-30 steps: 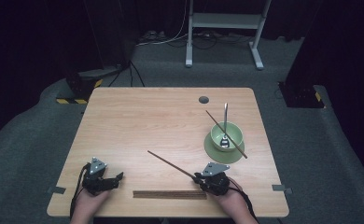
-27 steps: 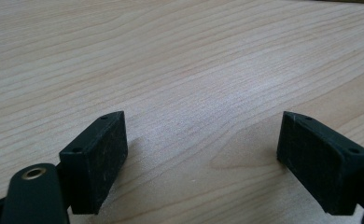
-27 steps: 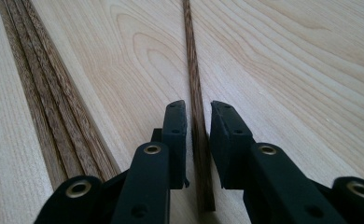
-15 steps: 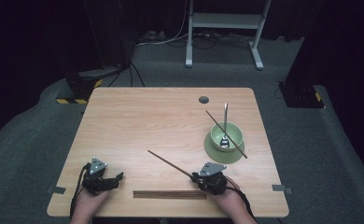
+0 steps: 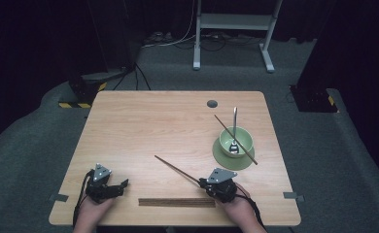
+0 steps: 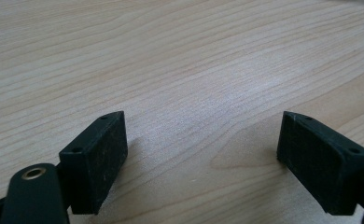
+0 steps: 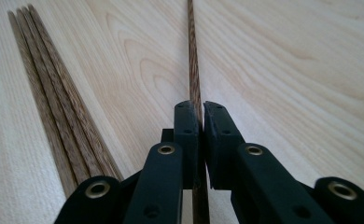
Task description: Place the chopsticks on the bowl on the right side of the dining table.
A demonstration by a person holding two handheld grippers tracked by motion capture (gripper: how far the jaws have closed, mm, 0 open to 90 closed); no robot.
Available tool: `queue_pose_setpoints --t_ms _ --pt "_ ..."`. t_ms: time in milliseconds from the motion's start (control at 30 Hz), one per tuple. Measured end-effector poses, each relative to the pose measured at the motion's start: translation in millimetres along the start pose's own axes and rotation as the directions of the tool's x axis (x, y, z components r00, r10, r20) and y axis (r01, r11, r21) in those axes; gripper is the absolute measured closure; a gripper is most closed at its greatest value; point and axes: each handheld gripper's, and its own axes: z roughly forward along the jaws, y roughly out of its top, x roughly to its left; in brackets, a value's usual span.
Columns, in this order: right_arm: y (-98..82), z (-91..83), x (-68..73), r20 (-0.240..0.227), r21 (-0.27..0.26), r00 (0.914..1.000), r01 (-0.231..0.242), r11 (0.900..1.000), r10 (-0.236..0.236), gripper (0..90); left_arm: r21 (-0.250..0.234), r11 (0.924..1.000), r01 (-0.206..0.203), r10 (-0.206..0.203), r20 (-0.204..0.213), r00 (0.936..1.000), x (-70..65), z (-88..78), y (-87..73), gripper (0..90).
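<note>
My right gripper (image 7: 196, 109) is shut on a dark wooden chopstick (image 7: 193, 65) that runs away from the jaws across the table. Its jaws have just been closing, and the stick is pinched between the pads. From above, that chopstick (image 5: 178, 170) slants up and left from the right gripper (image 5: 203, 183) near the front edge. At the front left, my left gripper (image 5: 124, 184) rests low on the wood. Its jaws (image 6: 203, 140) stand wide open with nothing between them.
A bundle of several chopsticks (image 5: 176, 202) lies along the front edge, left of the right gripper (image 7: 54, 93). A green bowl (image 5: 243, 141) on a green plate (image 5: 224, 158) sits at the right, holding a spoon (image 5: 234, 121) and another chopstick (image 5: 223, 124). A cable hole (image 5: 212, 103) is farther back.
</note>
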Motion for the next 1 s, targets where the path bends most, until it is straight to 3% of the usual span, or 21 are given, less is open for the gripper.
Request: queue_pose_setpoints --t_ms 500,1000 --pt "8.8 -37.0 -11.2 0.055 -0.117 0.9978 -0.030 0.993 0.037 84.5 0.001 1.0000 0.000 0.000 0.001 1.0000 -0.1 0.0 0.0 16.3" --pt "5.5 -64.1 -31.1 0.125 -0.177 0.9881 -0.067 0.982 0.090 84.5 0.001 1.0000 -0.002 0.002 0.003 1.0000 -0.1 0.1 0.0 15.9"
